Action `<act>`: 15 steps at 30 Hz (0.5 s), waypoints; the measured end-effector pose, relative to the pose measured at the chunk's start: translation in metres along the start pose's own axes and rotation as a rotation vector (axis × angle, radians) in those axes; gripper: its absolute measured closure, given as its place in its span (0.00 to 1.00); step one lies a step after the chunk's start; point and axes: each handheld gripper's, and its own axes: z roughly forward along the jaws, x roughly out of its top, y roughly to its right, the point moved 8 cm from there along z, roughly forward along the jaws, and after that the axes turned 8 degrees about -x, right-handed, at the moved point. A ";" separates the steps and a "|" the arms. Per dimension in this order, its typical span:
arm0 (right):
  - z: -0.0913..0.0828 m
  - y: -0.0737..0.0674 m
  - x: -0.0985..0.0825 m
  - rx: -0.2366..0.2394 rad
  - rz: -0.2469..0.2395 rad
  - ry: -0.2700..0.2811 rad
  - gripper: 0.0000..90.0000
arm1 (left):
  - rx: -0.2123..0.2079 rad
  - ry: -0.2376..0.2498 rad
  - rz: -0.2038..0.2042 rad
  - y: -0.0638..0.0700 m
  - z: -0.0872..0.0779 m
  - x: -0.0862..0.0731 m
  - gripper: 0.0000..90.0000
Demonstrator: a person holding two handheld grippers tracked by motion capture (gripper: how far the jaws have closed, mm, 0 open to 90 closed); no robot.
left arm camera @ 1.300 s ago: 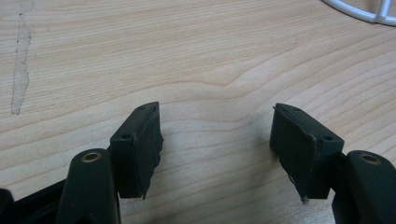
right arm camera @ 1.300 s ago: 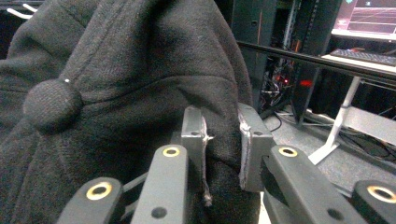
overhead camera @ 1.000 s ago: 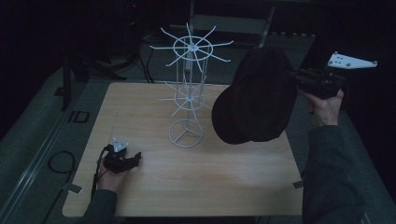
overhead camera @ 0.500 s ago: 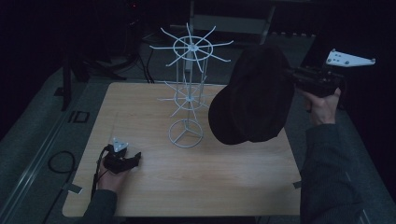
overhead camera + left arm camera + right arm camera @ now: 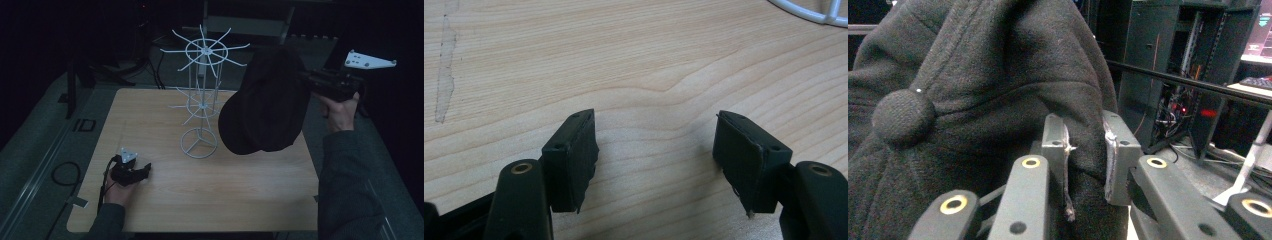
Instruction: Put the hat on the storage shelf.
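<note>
Up over the counter's (image 5: 165, 200) right edge, the right tool (image 5: 1087, 150) pinches a black cap (image 5: 265, 105), hanging lengthwise, brim down, just beside the wire rack (image 5: 202, 95). Left tool (image 5: 656, 150) rests wide, empty, near the front edge.

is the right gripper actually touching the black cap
Touching. In the right gripper view, the right gripper has both pads pressed on a fold of the black cap; the high view shows the cap hanging from it above the table.
</note>
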 end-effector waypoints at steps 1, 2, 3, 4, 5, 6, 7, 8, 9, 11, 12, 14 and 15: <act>0.000 0.000 0.001 0.001 0.000 0.003 0.84 | 0.000 0.000 0.000 0.000 0.000 0.000 0.39; 0.000 0.000 0.002 0.002 -0.001 0.006 0.84 | 0.000 0.000 0.000 0.000 0.000 0.000 0.39; 0.000 -0.001 0.002 0.004 -0.002 0.008 0.84 | 0.000 0.000 0.000 0.000 0.000 0.000 0.38; 0.000 -0.001 0.003 0.004 -0.001 0.009 0.84 | 0.000 0.000 0.000 0.000 0.000 0.000 0.38; 0.000 -0.001 0.003 0.005 -0.003 0.010 0.84 | 0.000 0.000 0.000 0.000 0.000 0.000 0.38; 0.000 -0.001 0.004 0.007 -0.004 0.014 0.84 | 0.000 0.000 0.000 0.000 0.000 0.000 0.38; 0.000 -0.002 0.004 0.007 -0.005 0.014 0.84 | 0.000 -0.001 0.001 0.000 0.000 0.000 0.38; 0.000 -0.002 0.005 0.008 -0.005 0.016 0.84 | -0.001 0.000 0.001 0.000 0.000 0.000 0.38; 0.001 -0.002 0.005 0.009 -0.005 0.017 0.84 | 0.000 0.000 0.000 0.000 0.000 0.000 0.38; 0.001 -0.003 0.006 0.011 -0.003 0.020 0.84 | 0.000 0.000 0.001 0.000 0.000 0.000 0.38; 0.002 -0.003 0.006 0.014 -0.004 0.022 0.84 | -0.001 0.000 0.001 0.000 0.000 0.000 0.39; 0.003 -0.004 0.007 0.016 -0.004 0.025 0.84 | -0.001 -0.001 0.001 0.000 0.000 0.000 0.38; 0.004 -0.004 0.008 0.017 -0.005 0.027 0.84 | -0.001 0.000 0.001 0.000 0.000 0.000 0.38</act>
